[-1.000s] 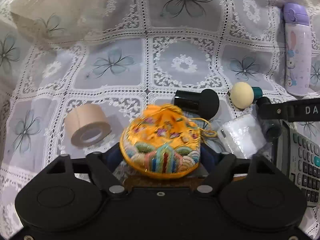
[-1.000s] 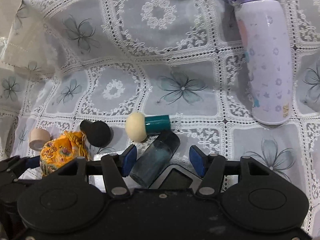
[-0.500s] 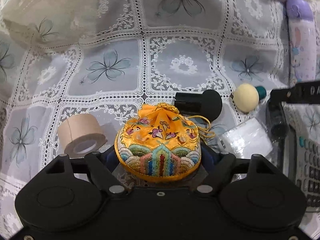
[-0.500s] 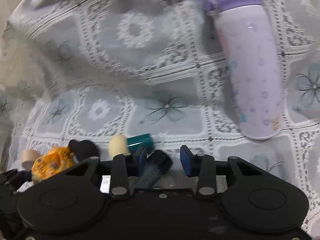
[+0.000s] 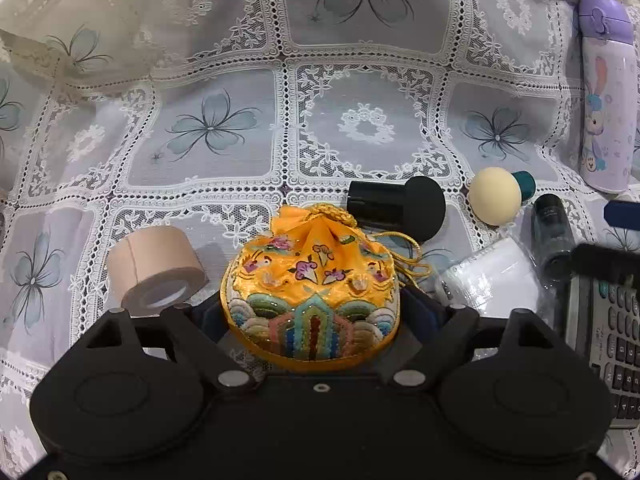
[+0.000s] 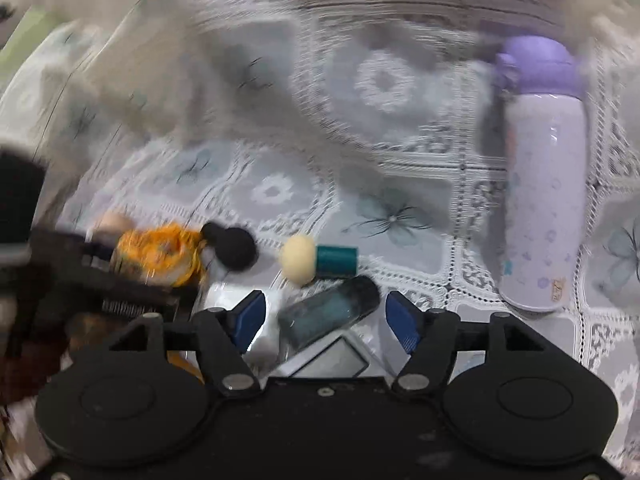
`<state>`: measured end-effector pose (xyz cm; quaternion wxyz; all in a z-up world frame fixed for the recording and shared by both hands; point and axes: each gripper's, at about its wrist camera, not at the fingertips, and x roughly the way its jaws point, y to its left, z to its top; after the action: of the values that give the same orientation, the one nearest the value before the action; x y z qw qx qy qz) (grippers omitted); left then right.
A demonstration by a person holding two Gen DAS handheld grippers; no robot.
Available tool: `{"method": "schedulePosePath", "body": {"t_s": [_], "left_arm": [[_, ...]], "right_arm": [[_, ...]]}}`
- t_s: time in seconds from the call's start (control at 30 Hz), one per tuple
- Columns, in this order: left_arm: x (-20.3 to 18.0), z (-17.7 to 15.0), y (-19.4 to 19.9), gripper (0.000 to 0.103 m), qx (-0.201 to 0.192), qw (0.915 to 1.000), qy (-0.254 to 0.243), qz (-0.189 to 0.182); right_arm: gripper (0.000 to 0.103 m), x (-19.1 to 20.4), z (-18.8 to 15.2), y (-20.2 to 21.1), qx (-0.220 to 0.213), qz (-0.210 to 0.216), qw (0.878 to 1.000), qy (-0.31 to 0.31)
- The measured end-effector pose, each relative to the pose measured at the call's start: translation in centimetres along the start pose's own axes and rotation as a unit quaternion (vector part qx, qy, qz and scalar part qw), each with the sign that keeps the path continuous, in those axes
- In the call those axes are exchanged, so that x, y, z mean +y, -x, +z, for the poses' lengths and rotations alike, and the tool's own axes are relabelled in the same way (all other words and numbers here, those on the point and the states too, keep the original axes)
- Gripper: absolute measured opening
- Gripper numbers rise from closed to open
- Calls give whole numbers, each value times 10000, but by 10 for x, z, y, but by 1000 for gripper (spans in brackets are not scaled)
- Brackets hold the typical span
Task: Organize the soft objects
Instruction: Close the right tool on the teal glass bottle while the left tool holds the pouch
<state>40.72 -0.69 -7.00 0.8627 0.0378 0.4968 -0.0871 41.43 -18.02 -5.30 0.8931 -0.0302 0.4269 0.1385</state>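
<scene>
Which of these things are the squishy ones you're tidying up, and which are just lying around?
For the job (soft things):
- yellow embroidered pouch, between the left claw's opening jaws
- cream sponge puff
- black sponge puff
- white wrapped roll

Just lying about:
- tape roll
- dark glass bottle, between the right claw's opening jaws
- purple flask
- calculator

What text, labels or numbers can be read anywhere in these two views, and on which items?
None reads cleanly.
Calculator: key markings and a small line of print, too small to read.
Purple flask: a cartoon rabbit picture, no words; the small sticker near its base is blurred.
Dark vial: faint print on its side, unreadable.
Embroidered pouch: patterns only.
</scene>
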Motion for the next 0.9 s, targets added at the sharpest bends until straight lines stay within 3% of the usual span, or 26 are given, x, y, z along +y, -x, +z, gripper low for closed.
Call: {"method": "schedulePosePath", "body": {"t_s": [0.1, 0.33, 0.9], "left_arm": [[0, 0, 0, 82, 7, 10000, 12, -4], [1, 3, 0, 83, 45, 10000, 75, -19], [1, 2, 2, 88, -22, 9998, 154, -112]], "right_arm": [[66, 8, -8, -3, -35, -267, 9988, 419], [66, 5, -6, -9, 41, -340, 9979, 546], [75, -11, 4, -54, 113, -393, 9989, 239]]}}
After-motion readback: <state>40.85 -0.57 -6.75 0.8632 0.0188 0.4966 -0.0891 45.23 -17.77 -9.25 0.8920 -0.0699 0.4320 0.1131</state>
